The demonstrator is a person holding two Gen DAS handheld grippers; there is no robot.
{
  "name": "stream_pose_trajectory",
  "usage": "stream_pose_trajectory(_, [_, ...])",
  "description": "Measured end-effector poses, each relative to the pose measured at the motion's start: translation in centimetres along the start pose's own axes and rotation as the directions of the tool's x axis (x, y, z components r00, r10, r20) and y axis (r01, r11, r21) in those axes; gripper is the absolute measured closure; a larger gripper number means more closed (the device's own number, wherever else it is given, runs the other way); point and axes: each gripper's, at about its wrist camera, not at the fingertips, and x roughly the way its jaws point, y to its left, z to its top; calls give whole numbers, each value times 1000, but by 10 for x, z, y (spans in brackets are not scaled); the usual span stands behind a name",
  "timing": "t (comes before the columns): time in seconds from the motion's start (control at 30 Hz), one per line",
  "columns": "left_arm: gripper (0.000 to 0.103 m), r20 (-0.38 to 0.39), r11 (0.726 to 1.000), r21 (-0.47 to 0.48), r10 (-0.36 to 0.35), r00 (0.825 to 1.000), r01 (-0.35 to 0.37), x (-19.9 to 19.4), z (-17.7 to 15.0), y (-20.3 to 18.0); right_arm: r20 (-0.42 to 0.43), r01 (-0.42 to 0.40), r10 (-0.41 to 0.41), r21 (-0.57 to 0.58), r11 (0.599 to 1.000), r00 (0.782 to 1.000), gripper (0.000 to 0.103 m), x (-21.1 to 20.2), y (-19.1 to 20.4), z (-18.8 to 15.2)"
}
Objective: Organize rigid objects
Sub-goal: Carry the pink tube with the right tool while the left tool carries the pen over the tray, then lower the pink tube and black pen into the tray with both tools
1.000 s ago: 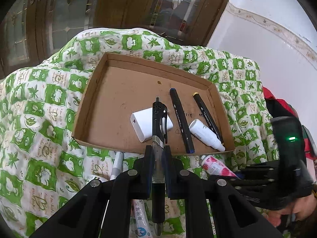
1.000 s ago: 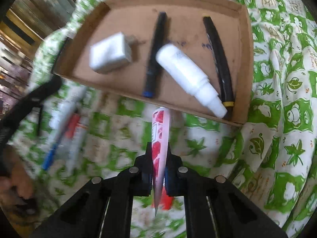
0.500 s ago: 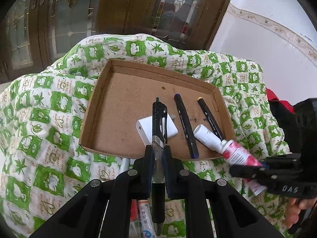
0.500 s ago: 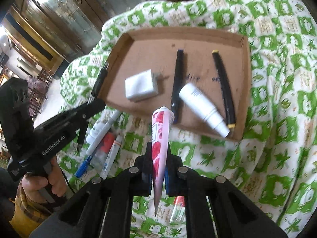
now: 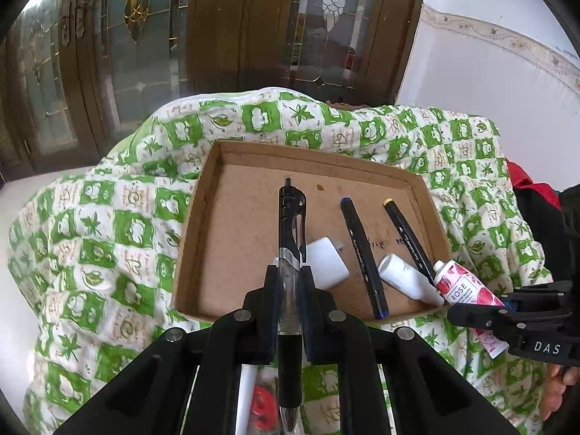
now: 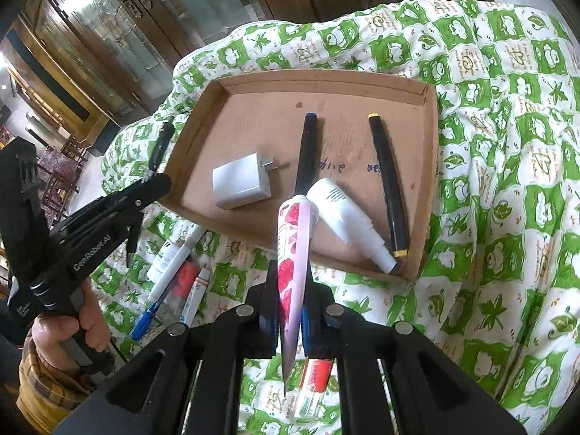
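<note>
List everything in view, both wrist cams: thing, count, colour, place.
Tray: 1, brown cardboard, on the quilt.
Quilt: 1, green and white, under everything.
Charger: 1, white, in tray, left part.
Markers: 2, black, one blue-capped, one yellow-capped, lying in tray.
Bottle: 1, white, in tray between the markers.
Pen: 1, black and clear, held in left gripper.
Tube: 1, pink with roses, held in right gripper.
Loose pens and tubes: several, white, blue, red, on quilt in front of tray; exact count unclear.
Cabinet: dark wood, glass doors, behind.
Left gripper: black, shut on pen.
Right gripper: black, shut on tube.
Hand: 1, holding left gripper.
</note>
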Motion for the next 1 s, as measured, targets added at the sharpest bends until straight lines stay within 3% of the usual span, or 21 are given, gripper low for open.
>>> stream_pose_trajectory(0.6, [93, -28, 999, -12, 37, 999, -38, 35, 19, 11, 71, 32, -35, 34, 999, 997, 94, 10, -31, 51])
stream_pose_trajectory(1.0, [93, -81, 997, -50, 54, 995, -58, 80, 40, 26, 41, 31, -32, 40, 999, 999, 94, 50, -45, 73])
